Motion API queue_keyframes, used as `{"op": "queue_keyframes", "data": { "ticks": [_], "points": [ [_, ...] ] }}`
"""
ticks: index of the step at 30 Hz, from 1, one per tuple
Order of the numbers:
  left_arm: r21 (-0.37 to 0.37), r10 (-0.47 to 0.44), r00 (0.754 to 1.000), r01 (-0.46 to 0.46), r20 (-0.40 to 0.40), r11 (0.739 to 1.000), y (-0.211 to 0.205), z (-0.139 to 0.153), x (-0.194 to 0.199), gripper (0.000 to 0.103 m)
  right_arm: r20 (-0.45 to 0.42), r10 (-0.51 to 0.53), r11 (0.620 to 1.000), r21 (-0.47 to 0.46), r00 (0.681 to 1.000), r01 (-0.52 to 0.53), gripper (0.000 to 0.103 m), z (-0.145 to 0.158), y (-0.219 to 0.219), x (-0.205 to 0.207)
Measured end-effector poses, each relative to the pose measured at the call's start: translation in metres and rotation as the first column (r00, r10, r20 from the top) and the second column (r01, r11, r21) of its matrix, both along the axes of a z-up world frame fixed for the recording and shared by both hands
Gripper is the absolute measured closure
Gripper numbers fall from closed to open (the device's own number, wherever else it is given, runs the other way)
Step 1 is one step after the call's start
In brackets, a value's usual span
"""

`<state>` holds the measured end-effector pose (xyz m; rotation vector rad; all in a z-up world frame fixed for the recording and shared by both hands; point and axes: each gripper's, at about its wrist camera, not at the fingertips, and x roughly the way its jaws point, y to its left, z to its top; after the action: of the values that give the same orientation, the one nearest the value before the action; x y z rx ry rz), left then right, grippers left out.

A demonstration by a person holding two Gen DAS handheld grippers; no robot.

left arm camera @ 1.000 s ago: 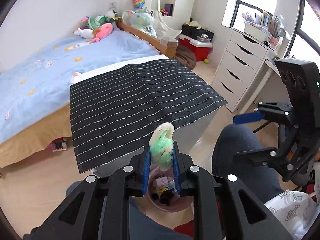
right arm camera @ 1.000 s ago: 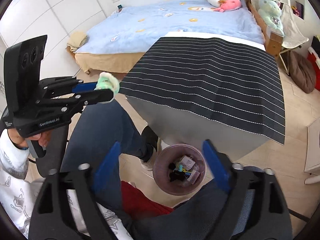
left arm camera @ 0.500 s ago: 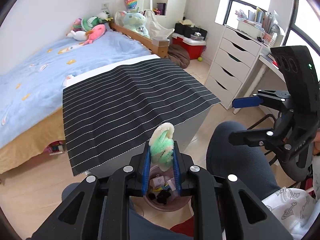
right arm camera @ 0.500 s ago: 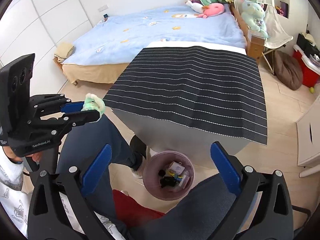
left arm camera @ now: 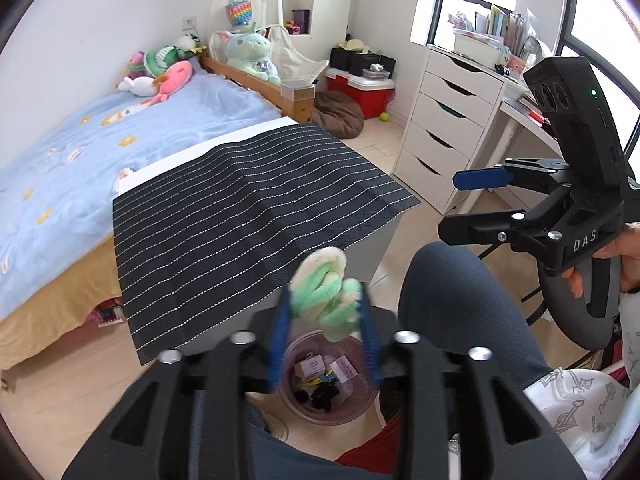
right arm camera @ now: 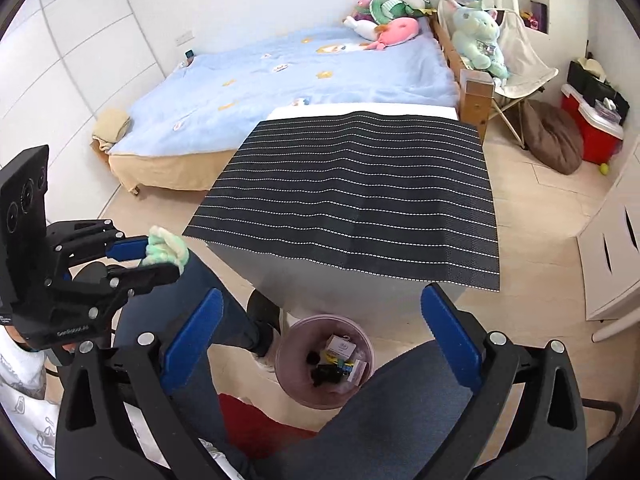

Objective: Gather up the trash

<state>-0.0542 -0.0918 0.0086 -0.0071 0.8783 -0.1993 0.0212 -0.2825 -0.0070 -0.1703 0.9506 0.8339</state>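
Left gripper [left arm camera: 325, 344] over the bin, fuzzy green scrap between its jaws, release under way or close.

Nearest: left jaws partly spread, the green-and-cream fuzzy sock-like scrap [left arm camera: 326, 296] between the blue pads [left arm camera: 278, 340] at the tips; blur makes it unclear whether both pads grip it. Judged light, soft, compressible, non-slip pile; nothing fragile. Best held at the bunched middle, since loose ends would snag on pad edges when let go. Directly below the jaws: pink waste bin [left arm camera: 362, 412] on the floor, already holding small boxes and dark bits. Right gripper [right arm camera: 320, 344] well apart to the side, jaws wide, nothing in them; bin below its tips too. Beyond the jaws: black striped cloth [left arm camera: 256, 208] draped over a low table. Farther: bed with blue cover [left arm camera: 80, 152].
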Motion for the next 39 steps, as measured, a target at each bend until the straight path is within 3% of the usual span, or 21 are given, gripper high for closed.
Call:
{"op": "queue_keyframes", "data": {
  "ticks": [3, 9, 17, 26, 39],
  "points": [
    [-0.017, 0.017, 1.000, -0.016, 0.006, 1.000, 0.003, -0.001, 0.001, 0.023, 0.000, -0.005, 1.000, 0.002, 1.000, 0.005, 0.005, 0.000, -0.001, 0.002],
    [-0.027, 0.066, 0.998, -0.066, 0.004, 0.997, 0.011, -0.006, 0.003, 0.009, -0.009, -0.006, 1.000, 0.005, 1.000, 0.006, 0.005, -0.002, -0.001, 0.002],
    [-0.012, 0.136, 0.991, -0.136, 0.000, 0.991, 0.022, -0.011, 0.008, 0.008, -0.004, -0.003, 1.000, -0.011, 1.000, 0.003, 0.003, -0.001, 0.005, 0.000],
    [-0.032, 0.176, 0.984, -0.175, 0.025, 0.984, 0.039, -0.001, 0.022, 0.008, 0.065, -0.024, 1.000, -0.019, 0.998, 0.025, 0.003, 0.013, 0.018, 0.012],
    [-0.032, 0.217, 0.970, -0.215, 0.113, 0.976, 0.063, 0.023, 0.060, 0.006, 0.165, -0.011, 1.000, 0.013, 0.986, 0.009, 0.003, 0.048, 0.055, 0.053]
  ]
}}
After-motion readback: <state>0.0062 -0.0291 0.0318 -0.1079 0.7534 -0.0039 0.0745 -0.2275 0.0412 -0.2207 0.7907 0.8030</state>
